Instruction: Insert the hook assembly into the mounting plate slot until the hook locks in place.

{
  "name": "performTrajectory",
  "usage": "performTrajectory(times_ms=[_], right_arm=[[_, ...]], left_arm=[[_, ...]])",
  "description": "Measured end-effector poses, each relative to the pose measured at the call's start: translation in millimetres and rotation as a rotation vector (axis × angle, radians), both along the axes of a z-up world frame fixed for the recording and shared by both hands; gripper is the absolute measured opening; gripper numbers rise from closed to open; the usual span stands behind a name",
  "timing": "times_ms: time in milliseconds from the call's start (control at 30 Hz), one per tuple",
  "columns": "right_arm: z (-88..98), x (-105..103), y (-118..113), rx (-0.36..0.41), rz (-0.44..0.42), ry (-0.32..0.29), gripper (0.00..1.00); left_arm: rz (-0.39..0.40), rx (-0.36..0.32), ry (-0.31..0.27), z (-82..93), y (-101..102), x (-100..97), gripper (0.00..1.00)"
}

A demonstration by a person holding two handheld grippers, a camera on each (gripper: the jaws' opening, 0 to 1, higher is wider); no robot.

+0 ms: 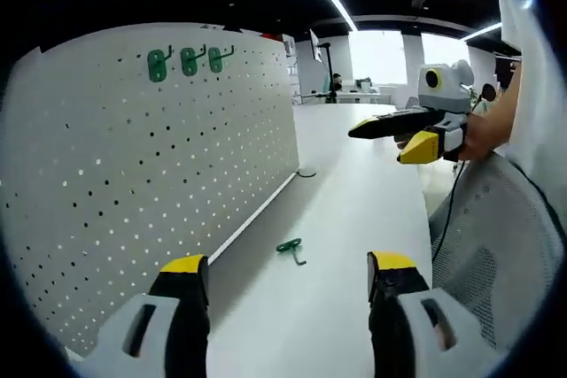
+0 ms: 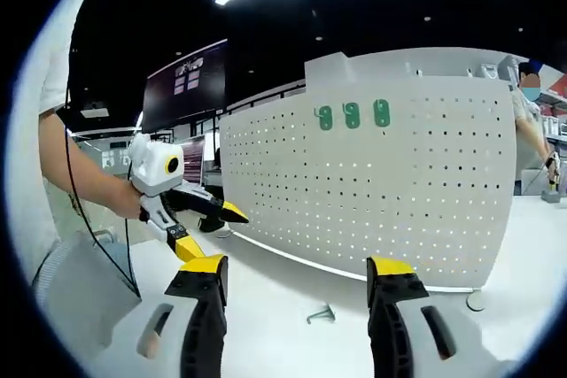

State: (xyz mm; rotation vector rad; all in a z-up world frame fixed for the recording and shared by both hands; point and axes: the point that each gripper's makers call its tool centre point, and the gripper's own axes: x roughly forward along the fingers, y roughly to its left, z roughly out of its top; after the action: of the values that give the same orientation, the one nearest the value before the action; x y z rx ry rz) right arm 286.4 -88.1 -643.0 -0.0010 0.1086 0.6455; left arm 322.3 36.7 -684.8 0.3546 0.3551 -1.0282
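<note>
Currently a small green hook (image 1: 291, 249) is seen lying on the white table (image 1: 354, 219), ahead between the spread, empty fingers of the left gripper (image 1: 288, 273). Likely light, stiff and thin, it is best pinched by its shank. The right gripper (image 2: 293, 276) is likewise held open above the hook (image 2: 322, 314), before the pegboard (image 2: 390, 183).

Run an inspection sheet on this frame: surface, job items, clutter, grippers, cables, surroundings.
Surface: white table, pale and mostly bare.
Job's things: white pegboard stands upright along the table edge; three green hooks are already mounted in a row near its top; one loose green hook lies flat on the table in front of the board.
Clutter: small round disc on the table by the pegboard's far end.
Grippers: left gripper open, holding nothing; right gripper open, holding nothing, above the loose hook.
Cables: black cable hangs from the right gripper; another trails from the left in the right gripper view.
Surroundings: office, ceiling light strips, wall screen, mesh chair, a person in the distance.
</note>
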Motion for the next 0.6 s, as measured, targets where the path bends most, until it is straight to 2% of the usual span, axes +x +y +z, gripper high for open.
performTrajectory(times_ms=[333, 400, 600], right_arm=[[0.6, 0.2, -0.1, 0.004, 0.000, 0.000, 0.61], [0.5, 0.3, -0.4, 0.009, 0.000, 0.003, 0.61], [1.2, 1.0, -2.6, 0.016, -0.010, 0.003, 0.62]], left_arm=[[-0.092, 0.069, 0.027, -7.6, -15.0, 8.0, 0.73], [-0.116, 0.066, 0.057, -9.6, -19.6, 6.9, 0.73], [-0.163, 0.101, 0.061, -13.3, -27.1, 9.0, 0.73]])
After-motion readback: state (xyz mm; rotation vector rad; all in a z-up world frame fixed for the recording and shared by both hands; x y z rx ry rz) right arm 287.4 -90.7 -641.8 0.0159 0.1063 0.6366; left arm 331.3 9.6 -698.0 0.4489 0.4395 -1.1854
